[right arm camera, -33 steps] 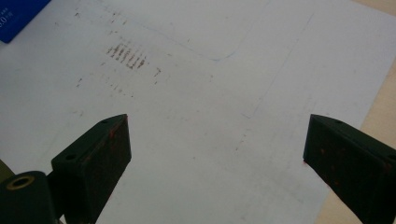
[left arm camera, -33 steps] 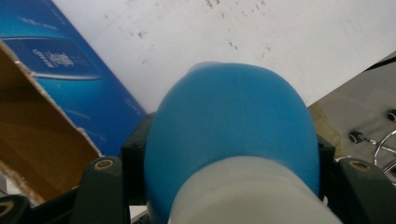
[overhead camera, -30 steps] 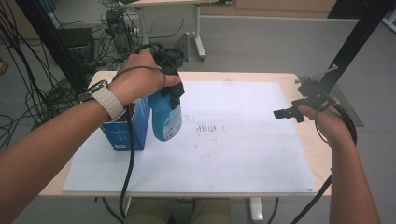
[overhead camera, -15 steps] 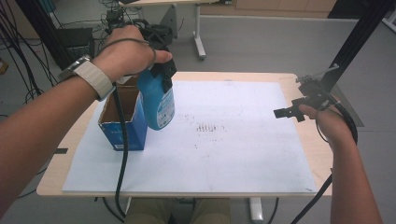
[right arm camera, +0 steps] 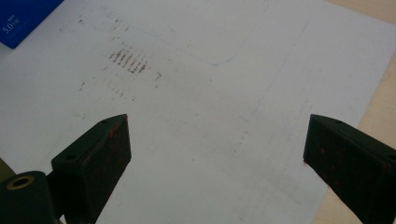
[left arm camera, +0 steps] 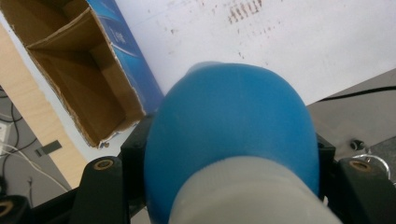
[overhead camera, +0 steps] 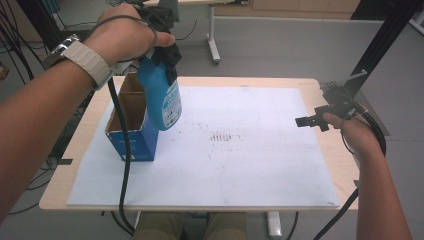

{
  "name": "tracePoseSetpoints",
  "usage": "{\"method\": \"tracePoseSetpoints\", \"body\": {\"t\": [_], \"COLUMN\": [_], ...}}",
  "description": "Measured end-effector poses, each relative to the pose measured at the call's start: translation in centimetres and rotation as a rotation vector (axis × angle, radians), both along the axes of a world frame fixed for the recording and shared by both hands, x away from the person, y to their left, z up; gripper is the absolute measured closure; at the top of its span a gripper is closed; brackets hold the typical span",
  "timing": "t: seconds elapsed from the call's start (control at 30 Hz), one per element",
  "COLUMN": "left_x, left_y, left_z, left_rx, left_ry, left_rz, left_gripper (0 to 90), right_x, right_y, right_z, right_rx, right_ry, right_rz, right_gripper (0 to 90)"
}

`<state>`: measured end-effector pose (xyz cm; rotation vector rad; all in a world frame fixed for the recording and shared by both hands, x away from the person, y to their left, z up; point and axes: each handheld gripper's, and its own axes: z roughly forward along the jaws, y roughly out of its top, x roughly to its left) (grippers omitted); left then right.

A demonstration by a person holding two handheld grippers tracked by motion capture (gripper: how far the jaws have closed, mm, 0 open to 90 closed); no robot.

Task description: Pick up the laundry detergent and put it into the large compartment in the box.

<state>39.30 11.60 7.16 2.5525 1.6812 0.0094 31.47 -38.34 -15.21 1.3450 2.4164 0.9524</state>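
A blue bottle (overhead camera: 162, 97) with a white label hangs in the air, tilted, at the right edge of an open blue cardboard box (overhead camera: 137, 145). My left gripper (overhead camera: 165, 52) is shut on the bottle's upper part, high above the table's back left. In the left gripper view the bottle (left arm camera: 233, 130) bulges between the jaws of the left gripper (left arm camera: 229, 149), and the box's brown inside (left arm camera: 70, 70) lies below it. My right gripper (overhead camera: 320, 105) is open and holds nothing near the table's right edge. In its own view the right gripper (right arm camera: 215, 135) has its jaws wide apart.
A large white sheet (overhead camera: 240, 165) with dark smudges (overhead camera: 225, 136) covers most of the wooden table (overhead camera: 335, 150). A corner of the blue box (right arm camera: 23, 18) sits at the sheet's far side. Cables and a table leg (overhead camera: 215, 45) stand on the floor behind.
My left hand has lifted the blue bottle upward beside the box, so its base now hangs near the box's rim. The right hand has stayed in place.
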Motion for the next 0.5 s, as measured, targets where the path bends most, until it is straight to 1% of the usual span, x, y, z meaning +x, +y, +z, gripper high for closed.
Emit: {"method": "tracePoseSetpoints", "body": {"t": [0.03,0.1,0.13,0.3,0.33,0.5], "left_x": [0.1,0.1,0.3,0.0,0.1,0.2], "left_y": [0.0,0.4,0.6,1.2,1.3,2.4], "left_z": [0.1,0.3,0.5,1.7,2.0,2.9], "left_rx": [0.001,-0.009,-0.010,0.000,0.003,0.000], "left_ry": [0.006,0.003,0.009,-0.019,-0.018,-0.032], "left_rz": [0.002,0.022,0.023,0.064,0.065,0.125], "left_gripper": [38.7,38.7,38.8,38.7,38.7,38.7], "right_x": [0.0,0.0,0.0,-0.1,-0.1,-0.2], "right_y": [0.0,-0.1,-0.1,-0.2,-0.2,-0.4], "right_z": [0.0,-0.1,-0.1,-0.1,-0.1,-0.1], "right_rx": [0.000,0.001,0.000,0.003,0.003,0.004], "right_ry": [-0.001,-0.001,-0.001,-0.002,-0.004,-0.004], "right_rz": [0.001,0.001,0.001,0.001,0.001,-0.005], "right_gripper": [7.4,7.4,7.5,7.4,7.4,7.4]}}
